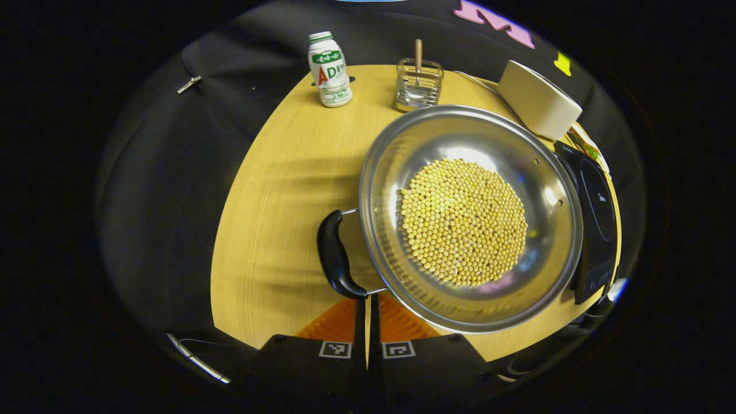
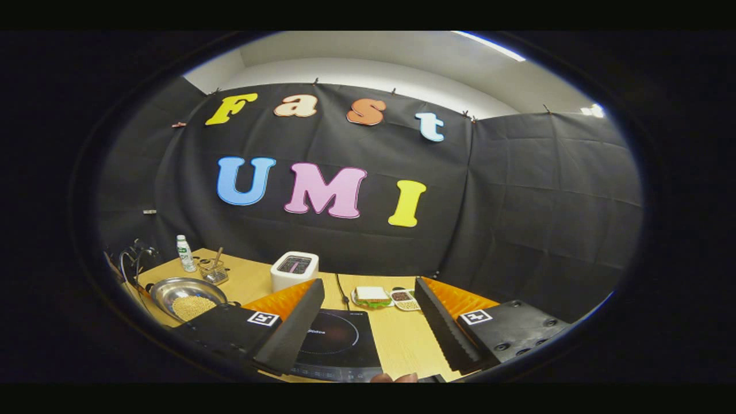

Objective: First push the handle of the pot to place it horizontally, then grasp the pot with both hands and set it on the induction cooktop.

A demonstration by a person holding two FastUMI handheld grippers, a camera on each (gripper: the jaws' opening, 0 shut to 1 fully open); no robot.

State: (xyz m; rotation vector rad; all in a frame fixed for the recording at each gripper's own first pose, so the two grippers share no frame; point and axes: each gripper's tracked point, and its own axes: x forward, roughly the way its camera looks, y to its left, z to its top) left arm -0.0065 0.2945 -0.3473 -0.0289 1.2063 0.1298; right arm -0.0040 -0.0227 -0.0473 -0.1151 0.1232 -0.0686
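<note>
In the left gripper view, the left gripper (image 1: 368,322), fingers together, sits at bottom centre just below the handle (image 1: 335,256) of the pot (image 1: 468,218), centre-right beside the cooktop (image 1: 598,224). Right gripper (image 2: 368,328) gapes apart.

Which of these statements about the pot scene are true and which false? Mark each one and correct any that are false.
1. The pot holds small yellow beans. True.
2. The pot already sits on the induction cooktop. False: it rests on the wooden table, beside the cooktop.
3. The right gripper has its fingers spread apart. True.
4. The left gripper is wide open. False: its fingers are together, just below the pot's black handle.
5. A white bottle stands upright on the table. True.
</note>
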